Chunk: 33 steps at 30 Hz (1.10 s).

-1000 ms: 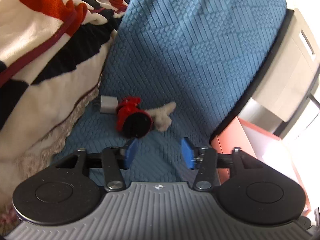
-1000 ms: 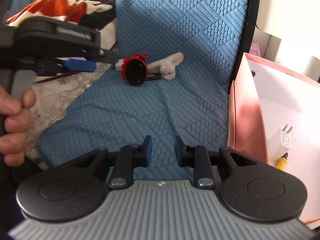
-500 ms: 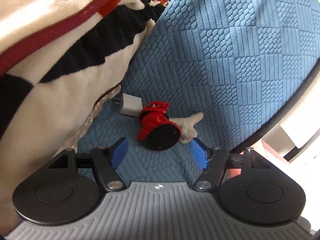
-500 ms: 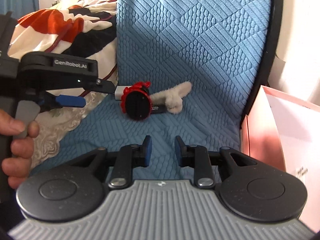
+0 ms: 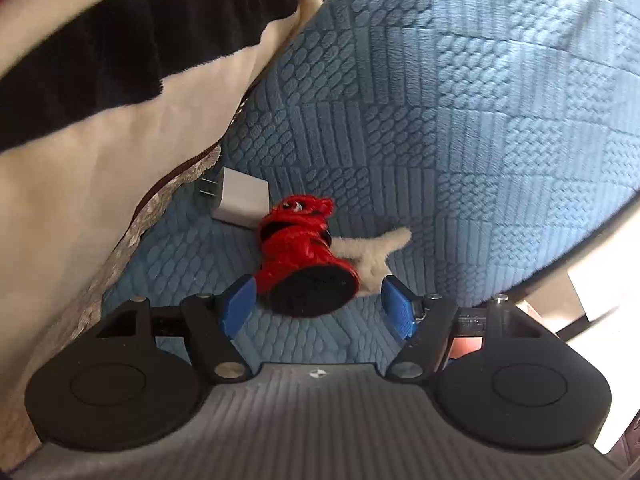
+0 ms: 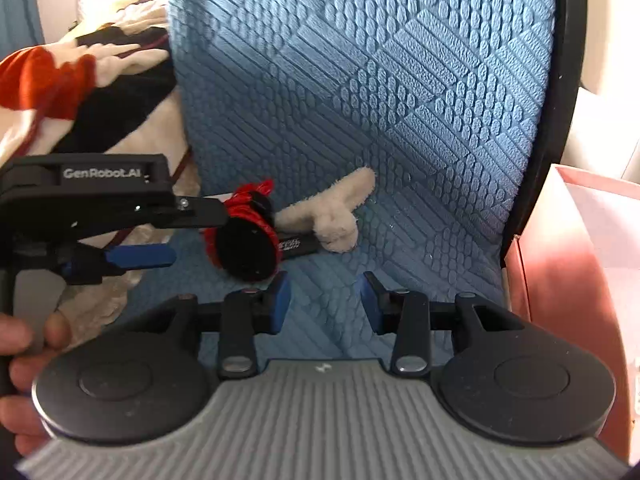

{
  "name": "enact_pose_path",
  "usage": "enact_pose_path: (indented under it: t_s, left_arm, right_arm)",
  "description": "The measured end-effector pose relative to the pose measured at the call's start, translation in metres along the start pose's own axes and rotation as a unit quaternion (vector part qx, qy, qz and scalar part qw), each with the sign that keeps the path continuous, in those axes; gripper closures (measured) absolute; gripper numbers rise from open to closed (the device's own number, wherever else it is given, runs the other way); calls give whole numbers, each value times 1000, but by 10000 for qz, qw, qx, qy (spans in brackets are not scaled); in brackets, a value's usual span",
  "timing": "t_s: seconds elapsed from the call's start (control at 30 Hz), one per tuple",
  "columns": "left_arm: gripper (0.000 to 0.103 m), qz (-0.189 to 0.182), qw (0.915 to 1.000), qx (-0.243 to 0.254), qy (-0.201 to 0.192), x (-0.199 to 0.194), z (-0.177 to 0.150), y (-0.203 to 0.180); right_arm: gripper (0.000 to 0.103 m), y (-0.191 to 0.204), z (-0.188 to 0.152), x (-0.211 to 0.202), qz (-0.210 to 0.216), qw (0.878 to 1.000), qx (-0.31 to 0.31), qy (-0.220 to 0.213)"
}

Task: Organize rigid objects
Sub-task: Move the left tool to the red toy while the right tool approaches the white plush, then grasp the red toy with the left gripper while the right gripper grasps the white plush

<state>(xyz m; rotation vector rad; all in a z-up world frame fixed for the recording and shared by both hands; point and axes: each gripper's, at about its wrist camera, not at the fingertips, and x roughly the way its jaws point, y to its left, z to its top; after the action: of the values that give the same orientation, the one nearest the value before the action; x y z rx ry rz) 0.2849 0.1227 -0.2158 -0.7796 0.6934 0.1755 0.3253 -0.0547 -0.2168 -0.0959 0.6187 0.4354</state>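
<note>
Left gripper (image 5: 316, 307) astride glossy red, black-soled boot (image 5: 306, 264)

The one thing that reads clearly is "GenRobot.AI", in pale letters on the black upper body of the left gripper (image 6: 140, 258), seen side-on from the right wrist view. A small black bar-shaped object (image 6: 298, 246) lying on the blue textured cover, just under the cream plush piece, carries a short run of white lettering, but it is too small and blurred to make out. Each gripper's grey ribbed housing has a tiny pale emblem at the middle of its front edge, a mark rather than letters, and not one I can read. Nothing else in either view bears readable words or numbers.
</note>
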Motion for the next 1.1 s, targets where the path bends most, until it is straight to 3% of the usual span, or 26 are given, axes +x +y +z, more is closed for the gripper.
enact_pose_path:
  t_s: [0.27,0.4,0.73,1.1]
  left_arm:
    - [29,6,9996,-261,97,28,15,7]
    - [29,-26,9977,-655,160,40,21,15]
    - [31,198,9976,-621,225,57,39,18]
    - [37,265,9977,-350,520,75,43,12]
  right_arm:
    - [62,3,15,39,17,9991,-381,167]
    - [62,-2,23,38,96,9998,-194,-49]
    - [63,1,36,71,252,9992,-270,166]
    - [62,12,41,101,-116,9973,-680,266]
